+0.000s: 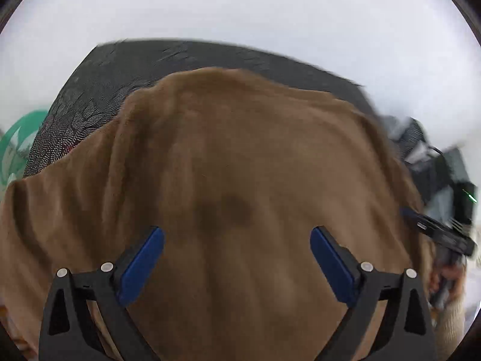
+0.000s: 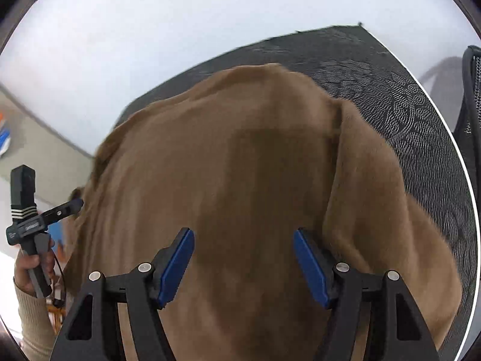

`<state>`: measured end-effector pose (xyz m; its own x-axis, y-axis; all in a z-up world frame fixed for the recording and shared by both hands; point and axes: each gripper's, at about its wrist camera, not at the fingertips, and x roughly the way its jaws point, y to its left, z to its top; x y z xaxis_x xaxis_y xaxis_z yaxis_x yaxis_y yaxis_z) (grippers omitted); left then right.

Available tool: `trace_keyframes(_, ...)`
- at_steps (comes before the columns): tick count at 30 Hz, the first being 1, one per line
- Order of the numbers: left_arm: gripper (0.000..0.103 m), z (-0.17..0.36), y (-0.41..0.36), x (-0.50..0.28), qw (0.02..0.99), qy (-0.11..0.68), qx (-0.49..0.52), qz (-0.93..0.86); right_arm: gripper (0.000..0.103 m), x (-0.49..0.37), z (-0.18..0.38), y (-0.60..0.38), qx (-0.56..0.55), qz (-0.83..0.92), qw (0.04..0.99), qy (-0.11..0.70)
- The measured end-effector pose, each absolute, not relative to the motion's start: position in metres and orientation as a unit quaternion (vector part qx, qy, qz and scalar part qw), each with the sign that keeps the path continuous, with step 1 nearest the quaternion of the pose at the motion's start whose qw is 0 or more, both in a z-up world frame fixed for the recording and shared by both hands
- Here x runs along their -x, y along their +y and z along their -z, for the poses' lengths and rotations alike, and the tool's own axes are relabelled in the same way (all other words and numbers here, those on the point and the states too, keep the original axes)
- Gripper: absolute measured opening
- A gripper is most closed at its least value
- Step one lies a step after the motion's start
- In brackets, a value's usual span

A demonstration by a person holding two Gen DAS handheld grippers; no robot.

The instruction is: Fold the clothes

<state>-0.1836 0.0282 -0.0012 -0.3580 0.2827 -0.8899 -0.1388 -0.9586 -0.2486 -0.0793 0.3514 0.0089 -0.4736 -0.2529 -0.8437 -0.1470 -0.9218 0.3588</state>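
A brown fuzzy garment (image 1: 240,165) lies spread over a dark patterned table (image 1: 99,90) and fills most of both views. My left gripper (image 1: 237,240) hovers just above the cloth, open, its blue pads wide apart with nothing between them. In the right wrist view the same brown garment (image 2: 255,165) shows a folded edge or sleeve seam running down its right side. My right gripper (image 2: 243,243) is also open over the cloth, close to that seam. The other gripper appears at each view's edge: the right one (image 1: 439,234) and the left one (image 2: 45,216), held by a hand.
The dark table (image 2: 405,105) ends in a white edge at the right, with a black mesh chair (image 2: 472,90) beyond it. A green hoop-like object (image 1: 18,144) sits left of the table. A pale wall is behind. A beige sleeve (image 2: 33,325) covers the person's arm.
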Motion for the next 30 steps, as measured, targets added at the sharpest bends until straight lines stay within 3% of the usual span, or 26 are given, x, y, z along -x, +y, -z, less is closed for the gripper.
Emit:
trace_keyframes(5, 0.101, 0.027, 0.010, 0.214, 0.083, -0.052, 0.535, -0.839, 0.071, 0.114, 0.002, 0.369, -0.513, 0.846, -0.015, -0.146)
trace_keyframes(10, 0.103, 0.037, 0.012, 0.229, 0.047, 0.014, 0.520, -0.853, 0.074, 0.149, 0.007, 0.359, -0.507, 0.857, -0.056, -0.067)
trace_keyframes(13, 0.103, 0.040, 0.007, 0.234, 0.047, 0.019, 0.503, -0.863, 0.091, 0.172, 0.015, 0.354, -0.505, 0.859, -0.082, -0.023)
trace_keyframes(14, 0.103, 0.040, 0.006, 0.235, 0.047, 0.018, 0.501, -0.864, 0.102, 0.178, 0.018, 0.359, -0.502, 0.860, -0.086, -0.030)
trace_keyframes(15, 0.103, 0.041, 0.007, 0.236, 0.047, 0.020, 0.499, -0.865, 0.103, 0.183, 0.021, 0.364, -0.499, 0.861, -0.091, -0.036)
trace_keyframes(21, 0.103, 0.034, 0.012, 0.225, 0.063, 0.015, 0.500, -0.864, 0.103, 0.172, 0.018, 0.374, -0.497, 0.863, -0.079, -0.051)
trace_keyframes(24, 0.103, 0.023, 0.014, 0.210, 0.077, 0.001, 0.507, -0.858, 0.103, 0.140, -0.011, 0.374, -0.478, 0.872, -0.068, -0.079)
trace_keyframes(30, 0.103, -0.001, 0.032, 0.150, 0.135, -0.026, 0.518, -0.844, 0.103, 0.062, -0.045, 0.310, -0.497, 0.865, 0.048, -0.049)
